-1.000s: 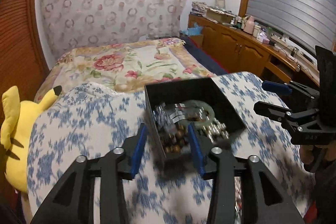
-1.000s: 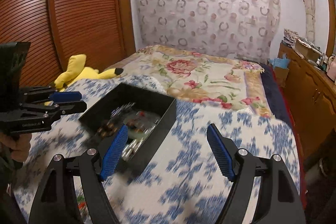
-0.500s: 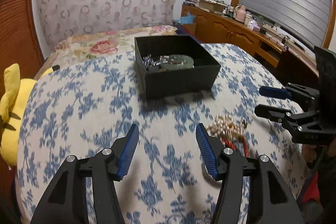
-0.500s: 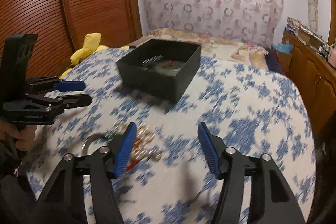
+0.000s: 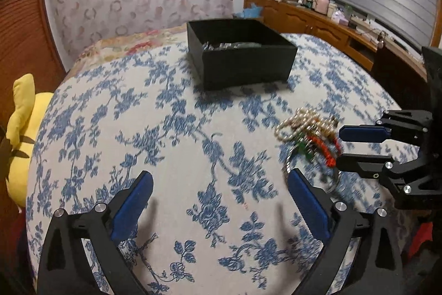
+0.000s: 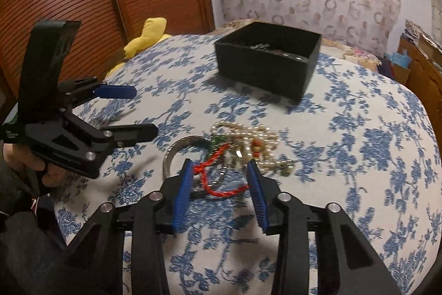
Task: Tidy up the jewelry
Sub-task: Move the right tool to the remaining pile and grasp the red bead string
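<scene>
Jewelry [image 6: 237,148] lies tangled just ahead of right gripper's [image 6: 219,179] parted fingers.

we're seeing one black box [image 6: 267,65], one tangled jewelry pile [image 6: 243,145], one silver bangle [image 6: 176,151], one yellow plush toy [image 5: 20,134], and two grippers: left [image 5: 219,194], right [image 6: 219,174].

Home bedroom, floral bedspread [image 5: 129,42], wooden dresser [image 5: 309,21]

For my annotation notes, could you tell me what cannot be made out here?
- Black box contents: both views, near wall hides most; glints only.
- Jewelry pile: motion-blurred, strands tangled; piece count unclear.
- Silver ring: right gripper covers its near edge.
</scene>
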The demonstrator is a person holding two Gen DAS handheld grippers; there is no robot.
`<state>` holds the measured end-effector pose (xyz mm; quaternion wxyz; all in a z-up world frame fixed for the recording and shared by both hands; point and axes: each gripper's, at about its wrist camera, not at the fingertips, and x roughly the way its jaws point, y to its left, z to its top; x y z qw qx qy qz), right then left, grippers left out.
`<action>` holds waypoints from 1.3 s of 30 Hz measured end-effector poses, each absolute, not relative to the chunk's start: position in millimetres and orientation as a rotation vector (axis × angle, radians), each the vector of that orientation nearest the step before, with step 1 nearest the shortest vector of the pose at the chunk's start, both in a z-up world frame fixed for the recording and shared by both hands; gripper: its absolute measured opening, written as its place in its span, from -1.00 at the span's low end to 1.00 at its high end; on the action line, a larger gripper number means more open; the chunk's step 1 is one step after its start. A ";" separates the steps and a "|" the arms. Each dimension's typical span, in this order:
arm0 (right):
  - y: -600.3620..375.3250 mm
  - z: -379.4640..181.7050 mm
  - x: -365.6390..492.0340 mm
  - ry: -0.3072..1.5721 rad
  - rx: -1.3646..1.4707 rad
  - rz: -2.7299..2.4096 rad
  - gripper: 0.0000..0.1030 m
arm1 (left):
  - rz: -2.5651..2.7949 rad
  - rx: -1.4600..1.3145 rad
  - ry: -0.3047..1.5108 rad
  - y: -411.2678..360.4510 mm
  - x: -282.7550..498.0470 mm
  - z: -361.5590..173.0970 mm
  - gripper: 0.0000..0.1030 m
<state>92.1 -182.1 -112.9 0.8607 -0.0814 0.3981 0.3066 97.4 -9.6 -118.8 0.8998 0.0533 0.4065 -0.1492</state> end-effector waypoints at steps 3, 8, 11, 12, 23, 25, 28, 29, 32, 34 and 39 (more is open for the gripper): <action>-174.3 -115.0 90.5 0.842 -0.190 0.653 -0.26 | -0.307 0.109 0.855 -8.2 98.3 -123.3 0.84; -167.2 -119.3 90.3 0.849 -0.251 0.622 -0.33 | -0.304 0.118 0.868 -9.4 98.8 -128.0 0.84; -170.9 -120.1 90.4 0.848 -0.241 0.618 -0.57 | -0.305 0.114 0.871 -8.8 99.4 -129.2 0.84; -173.9 -119.6 91.5 0.848 -0.225 0.615 -0.66 | -0.306 0.114 0.871 -8.7 99.1 -129.2 0.84; -200.6 -80.8 97.5 0.735 -0.135 0.597 -0.78 | -0.347 0.109 0.861 -20.9 94.9 -118.6 0.84; -204.6 -70.7 100.0 0.708 -0.135 0.586 -0.78 | -0.368 0.107 0.855 -27.1 92.0 -115.6 0.84; -212.8 -54.1 104.0 0.666 -0.128 0.571 -0.78 | -0.403 0.104 0.859 -38.5 89.4 -115.3 0.85; -215.2 -49.4 105.0 0.654 -0.127 0.565 -0.78 | -0.412 0.106 0.862 -42.0 89.4 -116.4 0.85; -223.8 -35.1 107.1 0.618 -0.120 0.548 -0.78 | -0.431 0.120 0.872 -53.0 89.0 -119.6 0.85; -229.3 -27.8 107.2 0.600 -0.121 0.536 -0.78 | -0.441 0.124 0.875 -58.3 89.3 -120.7 0.85; -242.4 -22.9 107.5 0.589 -0.113 0.509 -0.78 | -0.463 0.132 0.888 -70.4 92.1 -123.7 0.85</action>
